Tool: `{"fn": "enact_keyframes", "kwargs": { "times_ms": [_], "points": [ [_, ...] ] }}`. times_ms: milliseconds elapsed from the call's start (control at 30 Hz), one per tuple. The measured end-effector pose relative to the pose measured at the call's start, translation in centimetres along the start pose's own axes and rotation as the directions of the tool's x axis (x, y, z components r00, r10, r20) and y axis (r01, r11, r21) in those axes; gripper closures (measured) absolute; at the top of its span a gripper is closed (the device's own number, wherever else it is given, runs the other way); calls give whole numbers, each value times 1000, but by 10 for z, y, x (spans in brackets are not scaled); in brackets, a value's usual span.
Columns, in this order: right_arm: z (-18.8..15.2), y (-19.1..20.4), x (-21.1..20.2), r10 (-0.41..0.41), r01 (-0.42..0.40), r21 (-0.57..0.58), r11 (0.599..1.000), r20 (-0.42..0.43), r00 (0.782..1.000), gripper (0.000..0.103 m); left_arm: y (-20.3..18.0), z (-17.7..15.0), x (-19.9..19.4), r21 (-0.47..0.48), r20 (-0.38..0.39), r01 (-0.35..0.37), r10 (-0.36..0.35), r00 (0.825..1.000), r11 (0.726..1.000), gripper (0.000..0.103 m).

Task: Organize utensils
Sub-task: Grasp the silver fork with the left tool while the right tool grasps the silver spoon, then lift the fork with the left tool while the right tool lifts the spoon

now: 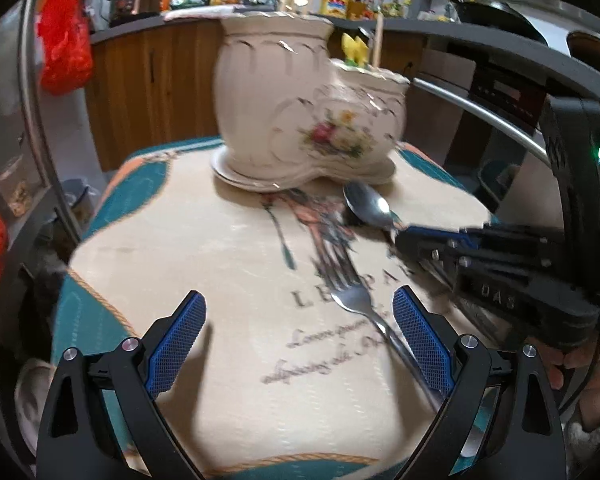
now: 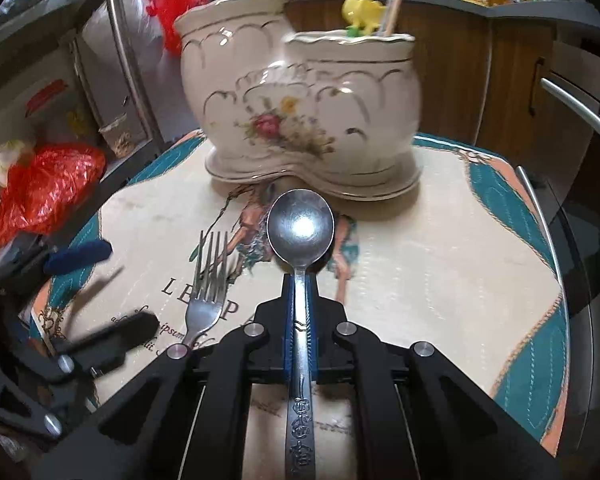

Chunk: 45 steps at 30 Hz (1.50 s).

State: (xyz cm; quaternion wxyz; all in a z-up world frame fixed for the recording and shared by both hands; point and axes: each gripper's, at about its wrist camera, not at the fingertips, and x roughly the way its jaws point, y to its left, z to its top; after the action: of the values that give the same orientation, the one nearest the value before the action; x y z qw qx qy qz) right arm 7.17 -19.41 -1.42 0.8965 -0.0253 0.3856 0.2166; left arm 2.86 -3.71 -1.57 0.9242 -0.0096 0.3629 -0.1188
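At centre frame the right tongs (image 2: 299, 280) clamp the spoon (image 2: 300, 228) just short of the holder (image 2: 300, 112), whose lower cup holds a stick and something yellow, the taller one sticks. Left tongs (image 1: 298, 312) gape over the fork (image 1: 354, 300) on the desk (image 1: 220, 240).

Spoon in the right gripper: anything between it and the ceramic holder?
Nothing visible. The right gripper is shut on the spoon, bowl pointing at the ceramic holder, with only bare placemat between. The fork lies off to the left, out of that line.
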Motion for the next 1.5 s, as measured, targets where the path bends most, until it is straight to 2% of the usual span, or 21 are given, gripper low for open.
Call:
{"fn": "enact_keyframes", "kwargs": {
  "times_ms": [133, 233, 300, 400, 467, 500, 600, 833, 900, 933, 1167, 1233, 1300, 1367, 1500],
  "points": [
    [-1, -13, -8, -3, 2, 28, 1000, 21, 1000, 97, -16, -3, 2, 27, -26, 21, -20, 999, 999, 10],
    [-2, -21, -12, -8, 7, 44, 999, 30, 1000, 97, -31, -5, 6, 74, -39, 0, 2, 999, 997, 14],
    [-3, -24, -14, -9, 8, 48, 999, 35, 999, 97, -38, -6, 10, 92, -69, 10, -3, 998, 996, 33],
    [-4, -25, -16, -10, 8, 47, 999, 36, 999, 97, -50, -9, 12, 158, -74, -14, 26, 997, 987, 46],
    [-4, -26, -17, -12, 10, 47, 999, 38, 999, 97, -50, -9, 12, 165, -74, -15, 27, 997, 986, 52],
    [-3, -26, -17, -12, 10, 47, 999, 40, 999, 97, -49, -9, 12, 170, -71, -18, 31, 997, 985, 60],
    [-3, -25, -18, -6, 4, 46, 999, 43, 999, 97, -39, -6, 12, 154, -75, -12, 24, 997, 988, 73],
    [-4, -23, -18, 3, -5, 39, 999, 44, 999, 97, -26, 2, 15, 174, -73, 20, -7, 997, 985, 84],
    [-4, -22, -17, 6, -8, 37, 999, 42, 999, 97, -24, 5, 16, 195, -57, 27, -16, 998, 980, 99],
    [-4, -21, -17, 8, -10, 35, 999, 42, 999, 97, -24, 6, 16, 205, -54, 22, -11, 998, 978, 100],
    [-4, -20, -16, 13, -14, 31, 999, 38, 999, 97, -12, 12, 12, 142, -48, 32, -25, 999, 989, 99],
    [-4, -21, -16, 14, -15, 32, 999, 38, 999, 97, -6, 17, 14, 113, -41, 29, -25, 999, 993, 92],
    [-4, -21, -16, 14, -15, 34, 999, 37, 999, 97, 0, 24, 18, 85, -46, 39, -35, 998, 996, 71],
    [-4, -21, -15, 15, -16, 34, 999, 36, 999, 97, 5, 32, 23, 57, -47, 42, -39, 998, 997, 59],
    [-5, -21, -15, 21, -22, 34, 999, 35, 999, 97, 7, 42, 39, 52, -79, 58, -53, 995, 997, 58]
  ]
}}
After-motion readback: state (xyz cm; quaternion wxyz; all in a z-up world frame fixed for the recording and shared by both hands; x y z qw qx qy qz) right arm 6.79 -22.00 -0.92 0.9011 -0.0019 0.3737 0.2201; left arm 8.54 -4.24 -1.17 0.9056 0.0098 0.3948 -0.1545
